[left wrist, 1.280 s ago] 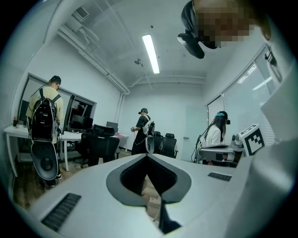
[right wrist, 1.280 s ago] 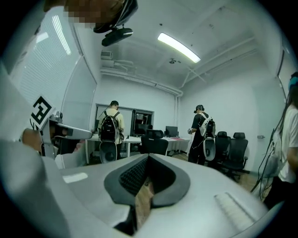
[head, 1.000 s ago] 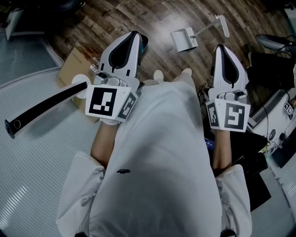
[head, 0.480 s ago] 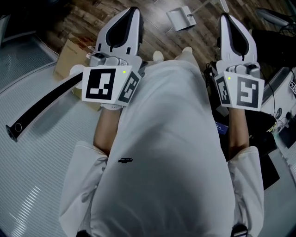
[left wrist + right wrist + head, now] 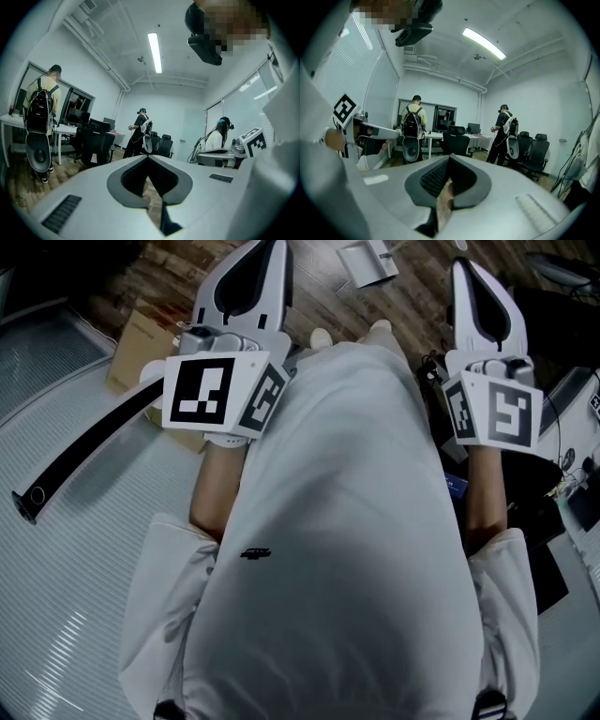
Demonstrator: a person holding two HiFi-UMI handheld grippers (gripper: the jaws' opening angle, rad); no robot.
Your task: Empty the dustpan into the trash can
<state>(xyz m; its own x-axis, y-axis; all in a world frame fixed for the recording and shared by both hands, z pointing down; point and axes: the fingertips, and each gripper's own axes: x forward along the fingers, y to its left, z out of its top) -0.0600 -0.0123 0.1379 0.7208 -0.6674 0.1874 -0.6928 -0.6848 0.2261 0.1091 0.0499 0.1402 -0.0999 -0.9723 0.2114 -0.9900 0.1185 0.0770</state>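
Both my tools are closed and empty: the left tool (image 5: 265,253) is at 11 o'clock and the right tool (image 5: 466,268) at 1. Only the head view shows the dustpan (image 5: 367,262), one flat white scoop on the dark plank floor (image 5: 319,292) at 12 o'clock, between the tool tips and touching neither. The left gripper view instead shows three people (image 5: 139,133), and the right gripper view shows two backpack wearers (image 5: 412,124).
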